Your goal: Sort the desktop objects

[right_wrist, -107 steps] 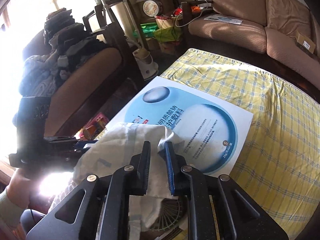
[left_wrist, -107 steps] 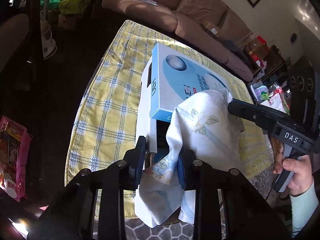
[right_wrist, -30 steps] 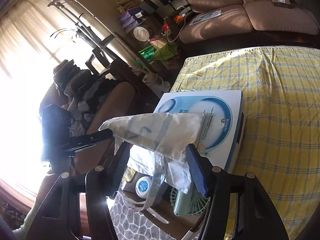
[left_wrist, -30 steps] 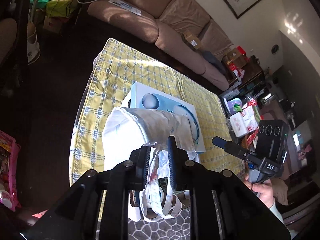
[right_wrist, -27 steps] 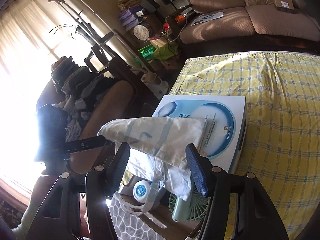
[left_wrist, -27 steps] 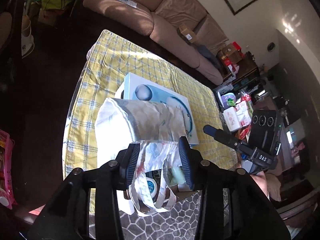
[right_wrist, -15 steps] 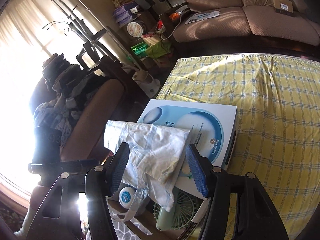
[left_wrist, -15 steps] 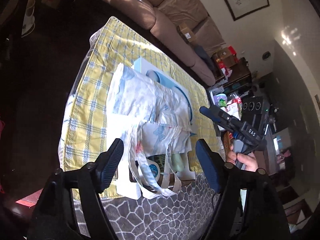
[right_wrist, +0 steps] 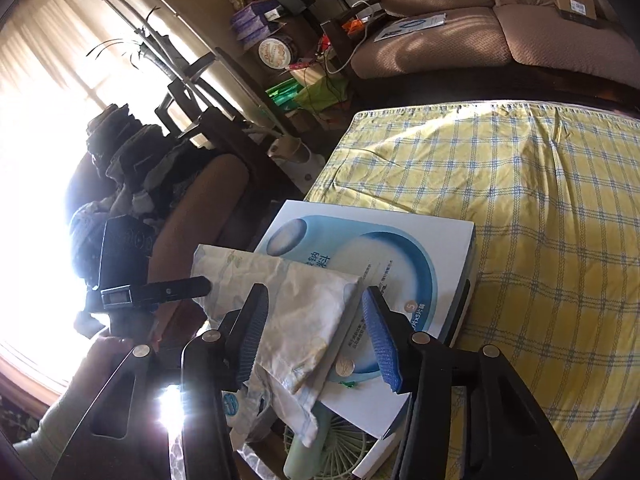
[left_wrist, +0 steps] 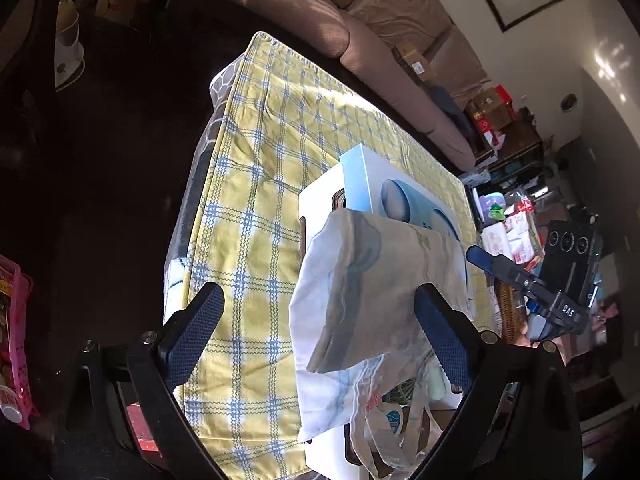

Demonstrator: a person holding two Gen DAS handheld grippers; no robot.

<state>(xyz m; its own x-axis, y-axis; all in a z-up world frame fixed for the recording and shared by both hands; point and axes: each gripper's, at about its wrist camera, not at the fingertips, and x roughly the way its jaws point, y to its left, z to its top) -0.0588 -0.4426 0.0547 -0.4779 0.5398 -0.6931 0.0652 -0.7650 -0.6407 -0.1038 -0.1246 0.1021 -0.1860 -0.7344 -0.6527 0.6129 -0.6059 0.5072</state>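
- The left gripper point(left_wrist: 316, 332) is hanging above the near edge of the table point(left_wrist: 256, 200), jaws spread wide with nothing between them.
- The right gripper point(right_wrist: 314, 332) is hovering over the same spot, jaws apart too, gripping nothing.
- The bag point(left_wrist: 380, 284), a folded white cloth tote with a pale blue and green print, is lying on the near end of the box point(right_wrist: 372, 264).
- Its lower end and handles are drooping past the box edge, over a small bottle point(right_wrist: 232, 404) and a green fan point(right_wrist: 332, 452) below.
- The box is flat and white with a big blue circle design, sitting near the near corner of the yellow checked cloth.
- A coin point(right_wrist: 345, 368) is resting on the box just beside the bag.
- That bag is looking light, soft and floppy: it will probably sag and unfold if pinched at one point.
- The best grip is likely the thick folded edge, with both grippers sharing it, or the loose handles.
- The box is looking stiff and fairly slick, so the bag could slide off when nudged.
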